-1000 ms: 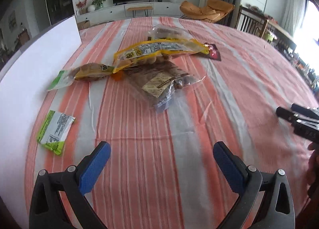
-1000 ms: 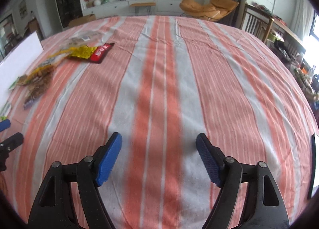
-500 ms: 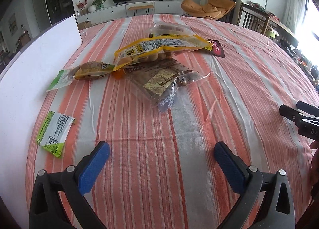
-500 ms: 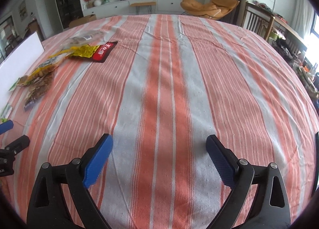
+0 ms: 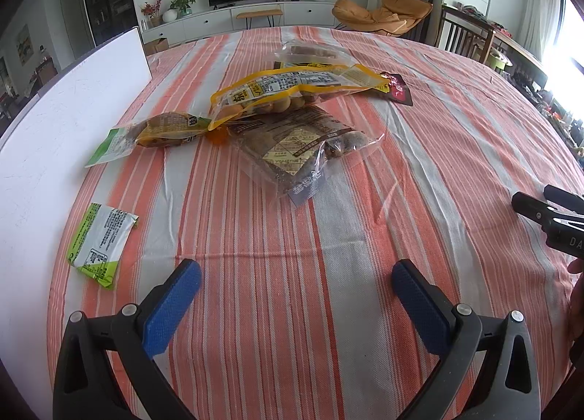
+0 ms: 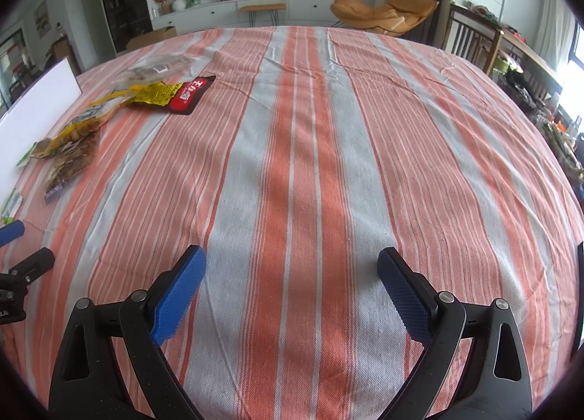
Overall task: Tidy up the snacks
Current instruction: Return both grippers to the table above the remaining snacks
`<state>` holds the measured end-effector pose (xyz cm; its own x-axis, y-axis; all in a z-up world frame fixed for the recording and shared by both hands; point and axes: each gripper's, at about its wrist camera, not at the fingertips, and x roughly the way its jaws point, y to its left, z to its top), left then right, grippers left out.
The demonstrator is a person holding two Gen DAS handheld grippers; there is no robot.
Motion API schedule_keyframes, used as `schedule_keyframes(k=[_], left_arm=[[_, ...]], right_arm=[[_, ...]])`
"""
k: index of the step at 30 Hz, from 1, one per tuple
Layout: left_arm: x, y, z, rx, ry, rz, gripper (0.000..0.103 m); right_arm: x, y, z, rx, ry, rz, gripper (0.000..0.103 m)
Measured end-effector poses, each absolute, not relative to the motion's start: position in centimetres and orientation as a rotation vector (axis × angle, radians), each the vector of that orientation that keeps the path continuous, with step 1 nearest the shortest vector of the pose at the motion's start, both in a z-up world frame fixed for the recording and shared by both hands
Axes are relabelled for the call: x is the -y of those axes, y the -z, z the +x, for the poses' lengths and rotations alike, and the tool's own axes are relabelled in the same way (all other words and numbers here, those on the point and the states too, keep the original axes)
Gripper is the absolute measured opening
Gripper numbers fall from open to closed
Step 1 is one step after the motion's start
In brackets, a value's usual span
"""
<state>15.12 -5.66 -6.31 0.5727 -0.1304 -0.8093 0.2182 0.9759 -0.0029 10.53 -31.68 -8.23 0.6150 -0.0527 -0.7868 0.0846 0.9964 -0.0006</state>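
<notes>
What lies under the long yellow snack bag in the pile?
The yellow snack bag overlaps the brown clear-window bag in front and a red packet at its right end; anything else beneath is hidden.

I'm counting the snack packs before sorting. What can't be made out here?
- Clear bag, left wrist view: partly hidden behind the yellow bag.
- Red packet, left wrist view: partly tucked under the yellow bag.
- Green packet, right wrist view: cut off by the picture's left edge.
- Brown bag: print too small to read.
</notes>
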Motion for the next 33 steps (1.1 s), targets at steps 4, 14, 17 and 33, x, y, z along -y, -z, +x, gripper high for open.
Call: schedule_keyframes(k=[4, 14, 17, 33], left_arm=[[5.6, 6.3, 15.1, -0.939, 0.197, 0.1, 0.103], [5.6, 6.3, 15.2, -0.939, 0.196, 0.097, 0.103], [5.6, 6.3, 15.2, -0.939, 0.196, 0.097, 0.103], [5.6, 6.3, 15.1, -0.939, 0.195, 0.098, 0.103]], right_arm=[[31.7, 8.2, 10.5, -0.905, 0.079, 0.038, 0.097], [31.7, 8.2, 10.5, -0.905, 0.079, 0.038, 0.097], [31.7, 8.2, 10.5, -0.905, 0.078, 0.041, 0.097], [32.1, 8.3, 12.9, -0.91, 0.079, 0.045, 0.1]])
